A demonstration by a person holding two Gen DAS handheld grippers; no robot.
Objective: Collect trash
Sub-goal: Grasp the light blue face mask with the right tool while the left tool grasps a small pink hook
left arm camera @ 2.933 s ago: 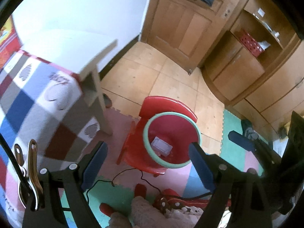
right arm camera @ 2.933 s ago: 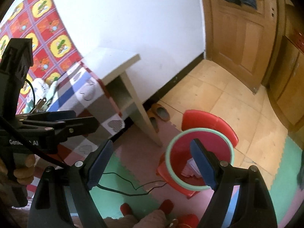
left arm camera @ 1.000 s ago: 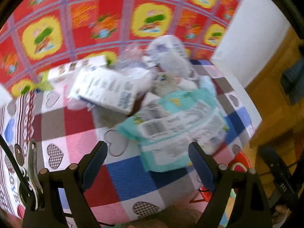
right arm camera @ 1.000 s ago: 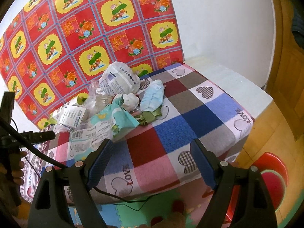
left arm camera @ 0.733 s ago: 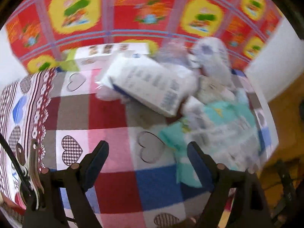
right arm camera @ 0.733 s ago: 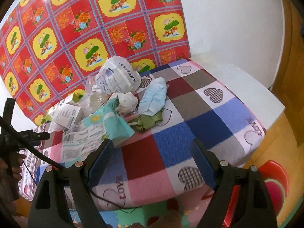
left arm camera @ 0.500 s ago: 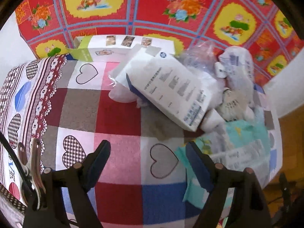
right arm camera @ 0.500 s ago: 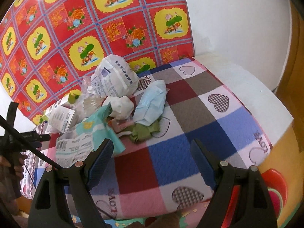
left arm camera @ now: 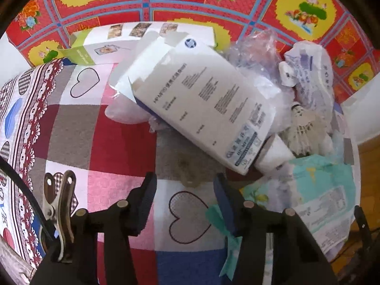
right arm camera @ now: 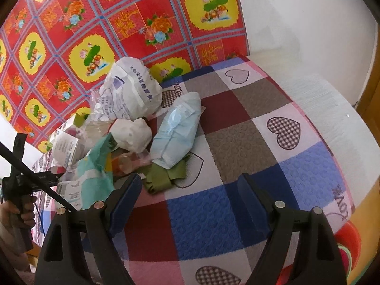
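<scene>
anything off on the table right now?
Yes. A heap of trash sits on the checked cloth: a white carton lies tilted, flaps torn open, across crumpled plastic, beside a balled white bag and a shuttlecock. A brownish stain marks the cloth before the left gripper.

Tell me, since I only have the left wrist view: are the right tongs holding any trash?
Observer: No. The right tongs are open above the checked cloth, with nothing between them.
Operator: Is there anything on the pile's far side that I miss?
Observer: A light blue packet lies at the pile's edge, its near end over a folded green strip.
Operator: Is the bin in sight?
Observer: Part of a red bin shows below the table's corner.
</scene>
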